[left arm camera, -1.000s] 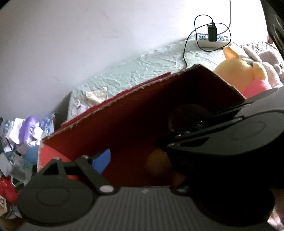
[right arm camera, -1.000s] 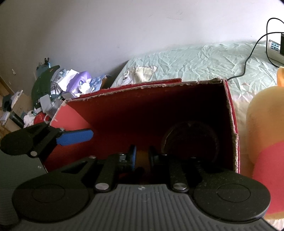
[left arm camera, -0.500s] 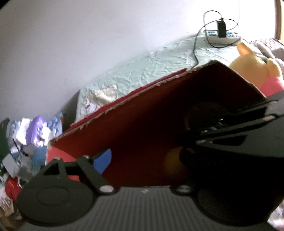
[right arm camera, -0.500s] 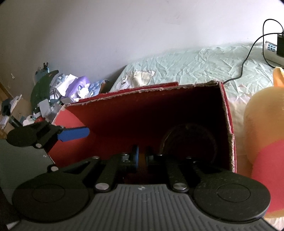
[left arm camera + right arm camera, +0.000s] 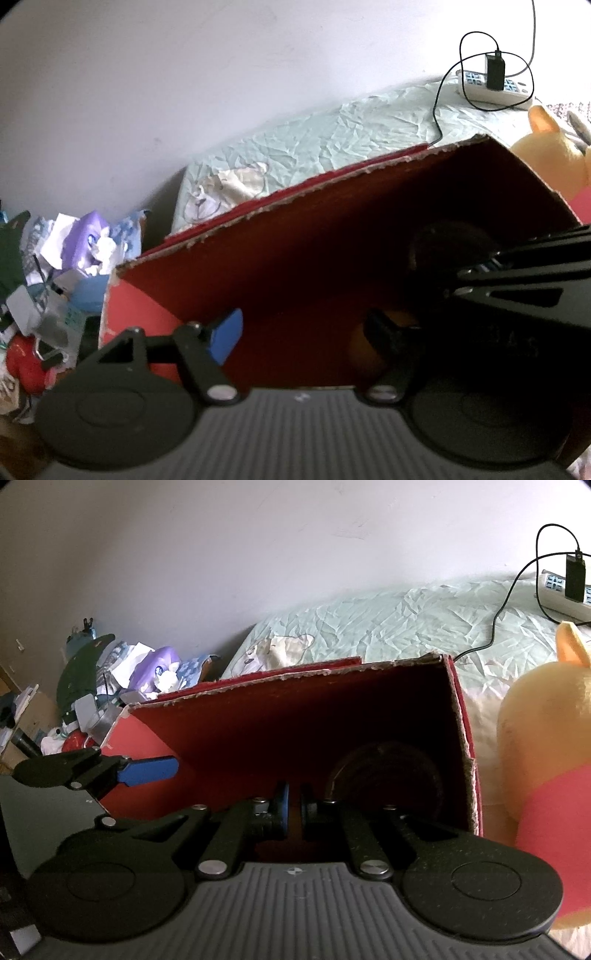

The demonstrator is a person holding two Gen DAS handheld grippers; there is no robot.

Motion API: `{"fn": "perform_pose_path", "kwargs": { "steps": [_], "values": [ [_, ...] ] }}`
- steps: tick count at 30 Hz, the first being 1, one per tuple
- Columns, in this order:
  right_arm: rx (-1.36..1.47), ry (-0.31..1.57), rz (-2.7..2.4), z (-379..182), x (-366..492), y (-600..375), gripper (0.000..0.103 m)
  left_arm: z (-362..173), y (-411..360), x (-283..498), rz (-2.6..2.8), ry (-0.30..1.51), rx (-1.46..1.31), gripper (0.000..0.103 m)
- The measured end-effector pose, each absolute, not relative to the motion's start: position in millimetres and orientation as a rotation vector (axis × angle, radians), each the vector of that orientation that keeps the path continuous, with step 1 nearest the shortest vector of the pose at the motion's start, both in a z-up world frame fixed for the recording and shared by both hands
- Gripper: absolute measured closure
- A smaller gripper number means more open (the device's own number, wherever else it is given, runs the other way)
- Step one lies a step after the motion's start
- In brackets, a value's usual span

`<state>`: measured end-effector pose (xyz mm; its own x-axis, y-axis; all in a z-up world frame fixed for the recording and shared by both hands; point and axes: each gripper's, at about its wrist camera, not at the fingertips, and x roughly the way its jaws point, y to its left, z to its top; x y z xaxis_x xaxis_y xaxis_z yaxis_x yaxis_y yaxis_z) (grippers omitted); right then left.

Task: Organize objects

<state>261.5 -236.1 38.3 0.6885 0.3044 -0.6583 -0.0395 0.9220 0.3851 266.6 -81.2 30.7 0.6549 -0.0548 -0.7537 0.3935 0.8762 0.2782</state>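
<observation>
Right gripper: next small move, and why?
Probably part the jaws a little. The right gripper sits low in the red box, jaws nearly shut, an orange tint in the gap; whether it holds anything I can't tell. If it does, that drops it in the box beside the dark disc.

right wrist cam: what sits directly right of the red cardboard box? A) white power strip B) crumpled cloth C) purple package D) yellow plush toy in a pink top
D: the yellow plush toy in a pink top sits against the right wall of the red cardboard box.
</observation>
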Motion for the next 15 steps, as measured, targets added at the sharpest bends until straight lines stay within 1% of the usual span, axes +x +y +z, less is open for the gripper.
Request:
{"fn": "perform_pose_path", "kwargs": {
  "steps": [5,10,15],
  "values": [
    [0.363,0.784,0.196,38.0,259.6,-236.7,0.100,30.8,-79.8,267.1,-0.257,0.813,0.440,0.027],
    [0.360,0.784,0.193,37.8,260.1,-236.1,0.100,30.6,-78.9,266.3,-0.242,0.804,0.437,0.031],
    [0.364,0.779,0.194,37.6,260.2,-236.5,0.100,31.0,-78.7,265.8,-0.232,0.800,0.432,0.032]
  ]
}}
